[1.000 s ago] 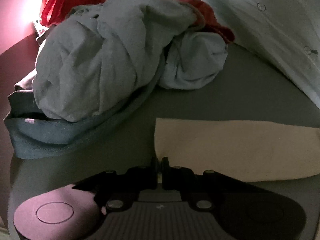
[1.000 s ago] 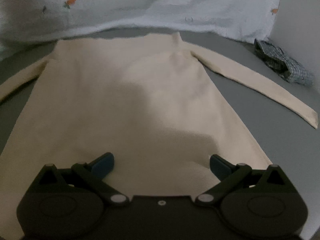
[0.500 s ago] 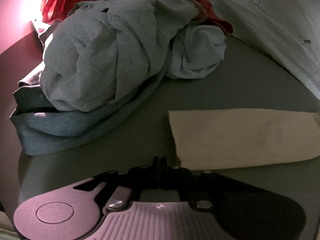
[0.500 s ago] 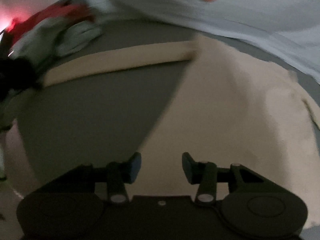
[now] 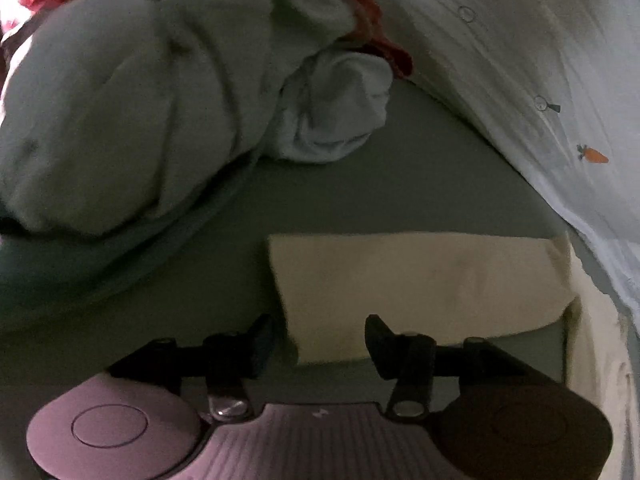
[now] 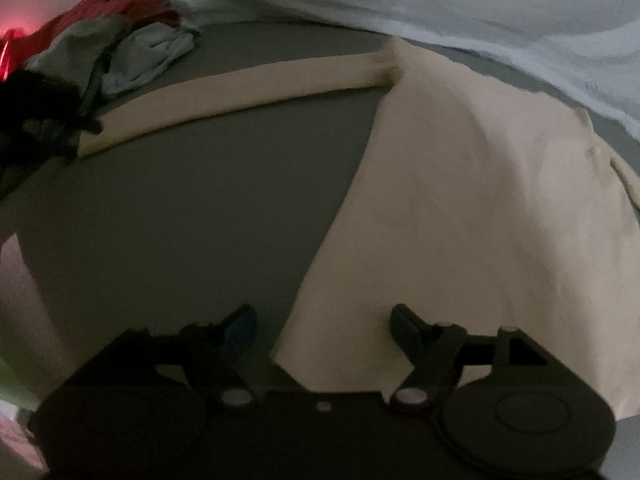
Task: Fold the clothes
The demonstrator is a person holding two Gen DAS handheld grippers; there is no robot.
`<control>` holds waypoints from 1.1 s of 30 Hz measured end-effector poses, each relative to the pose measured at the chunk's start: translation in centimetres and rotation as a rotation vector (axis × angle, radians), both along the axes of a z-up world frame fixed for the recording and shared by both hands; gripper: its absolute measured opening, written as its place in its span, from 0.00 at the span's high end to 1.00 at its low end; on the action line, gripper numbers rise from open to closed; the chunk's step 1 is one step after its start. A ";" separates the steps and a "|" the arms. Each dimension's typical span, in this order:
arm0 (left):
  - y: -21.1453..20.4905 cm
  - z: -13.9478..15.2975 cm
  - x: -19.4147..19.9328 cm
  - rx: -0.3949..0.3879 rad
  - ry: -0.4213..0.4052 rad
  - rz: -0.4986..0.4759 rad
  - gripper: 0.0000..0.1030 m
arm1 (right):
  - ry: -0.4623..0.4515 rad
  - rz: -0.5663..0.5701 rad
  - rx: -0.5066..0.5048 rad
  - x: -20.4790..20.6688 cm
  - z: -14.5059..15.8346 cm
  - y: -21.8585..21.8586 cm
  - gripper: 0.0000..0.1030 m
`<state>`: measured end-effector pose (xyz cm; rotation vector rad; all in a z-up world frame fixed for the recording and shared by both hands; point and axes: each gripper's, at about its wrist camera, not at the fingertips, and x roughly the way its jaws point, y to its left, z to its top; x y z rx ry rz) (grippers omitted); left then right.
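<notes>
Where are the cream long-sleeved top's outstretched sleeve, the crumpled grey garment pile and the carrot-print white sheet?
Cream long-sleeved top's outstretched sleeve (image 6: 248, 88): right wrist view, mid-length of the sleeve.
Crumpled grey garment pile (image 5: 132, 100): left wrist view, the big front bulge.
Carrot-print white sheet (image 5: 520, 60): left wrist view, plain fabric between the buttons.

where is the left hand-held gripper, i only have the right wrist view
Observer: The left hand-held gripper is open at the cuff end of the cream sleeve.
Operator: anything close to it
Observer: A crumpled grey garment lies just beyond the cuff, apart from it.
Operator: and on the other side
Observer: Two buttons show on the white carrot-print fabric, which overlaps the cream garment's edge.
</notes>
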<state>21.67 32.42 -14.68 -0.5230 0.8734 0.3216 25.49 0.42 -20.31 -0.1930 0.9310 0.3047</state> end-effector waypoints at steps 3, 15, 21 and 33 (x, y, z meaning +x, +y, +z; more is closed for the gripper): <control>-1.3 -0.2 1.4 0.102 0.021 -0.012 0.59 | -0.007 -0.005 0.010 -0.3 0.2 0.1 0.35; -1.4 2.7 2.7 0.162 -0.026 0.102 0.95 | 0.016 -0.007 0.063 0.4 1.1 -0.3 0.96; -5.1 10.7 4.7 0.174 -0.235 0.065 0.96 | 0.082 -0.146 0.405 1.7 2.6 -6.6 0.96; -32.9 24.9 10.0 0.112 -0.636 -0.442 0.95 | 0.045 -0.367 0.610 0.8 2.9 -20.7 0.96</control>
